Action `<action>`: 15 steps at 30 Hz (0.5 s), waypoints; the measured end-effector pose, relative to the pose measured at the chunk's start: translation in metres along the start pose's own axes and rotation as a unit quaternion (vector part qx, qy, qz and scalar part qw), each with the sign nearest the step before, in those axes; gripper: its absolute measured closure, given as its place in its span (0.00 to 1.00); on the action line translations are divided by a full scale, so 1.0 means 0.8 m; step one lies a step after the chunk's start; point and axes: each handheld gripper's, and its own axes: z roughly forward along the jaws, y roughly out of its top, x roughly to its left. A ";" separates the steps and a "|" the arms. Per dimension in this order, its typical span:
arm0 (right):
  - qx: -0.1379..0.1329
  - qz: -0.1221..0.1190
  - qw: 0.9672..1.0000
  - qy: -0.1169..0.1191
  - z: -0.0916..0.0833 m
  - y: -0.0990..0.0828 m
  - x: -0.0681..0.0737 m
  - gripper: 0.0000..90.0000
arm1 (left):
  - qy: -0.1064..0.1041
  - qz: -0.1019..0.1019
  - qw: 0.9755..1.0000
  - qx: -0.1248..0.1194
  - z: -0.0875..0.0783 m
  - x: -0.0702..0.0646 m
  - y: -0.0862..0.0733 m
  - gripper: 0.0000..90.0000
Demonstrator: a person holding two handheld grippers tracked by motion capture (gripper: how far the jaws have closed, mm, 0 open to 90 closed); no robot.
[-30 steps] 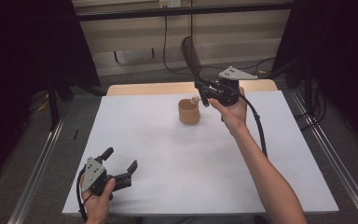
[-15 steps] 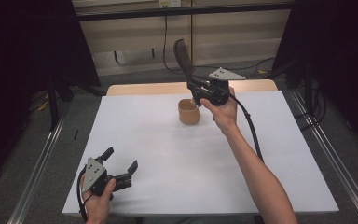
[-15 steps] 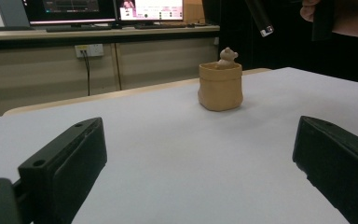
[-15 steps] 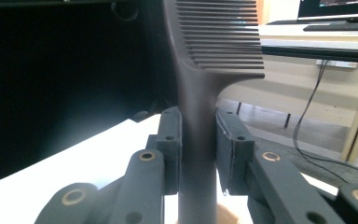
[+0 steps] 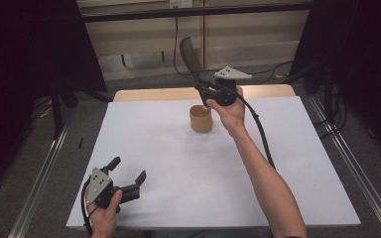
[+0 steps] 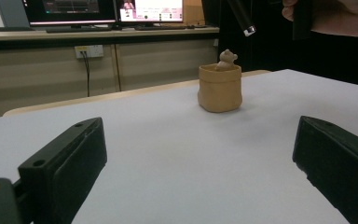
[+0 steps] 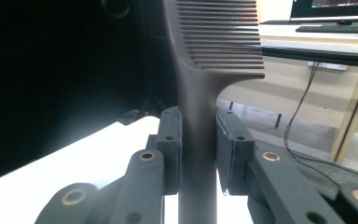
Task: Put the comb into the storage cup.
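Two grippers: right gripper (image 7: 196,154) fingers clamp an unlabelled comb (image 7: 214,56), left gripper (image 5: 128,174) fingers spread, empty.

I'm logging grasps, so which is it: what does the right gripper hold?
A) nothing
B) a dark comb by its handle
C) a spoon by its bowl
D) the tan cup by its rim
B: the right gripper has its jaws clamped on the comb handle, teeth above.

A dark comb (image 7: 200,93) stands nearly upright, teeth at the top, its handle pinched between the right gripper's (image 5: 213,91) jaws above the table's far side; just below it sits a tan pot (image 5: 200,118), upright on the white tabletop.
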 end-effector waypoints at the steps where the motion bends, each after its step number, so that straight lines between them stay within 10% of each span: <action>1: 0.001 -0.001 1.000 0.003 0.002 0.000 -0.001 0.81 | -0.001 0.001 1.000 0.000 0.000 0.000 0.000 0.03; 15: 0.016 0.002 1.000 0.003 0.029 -0.023 0.000 0.81 | -0.005 -0.001 1.000 0.000 0.000 0.001 0.000 0.03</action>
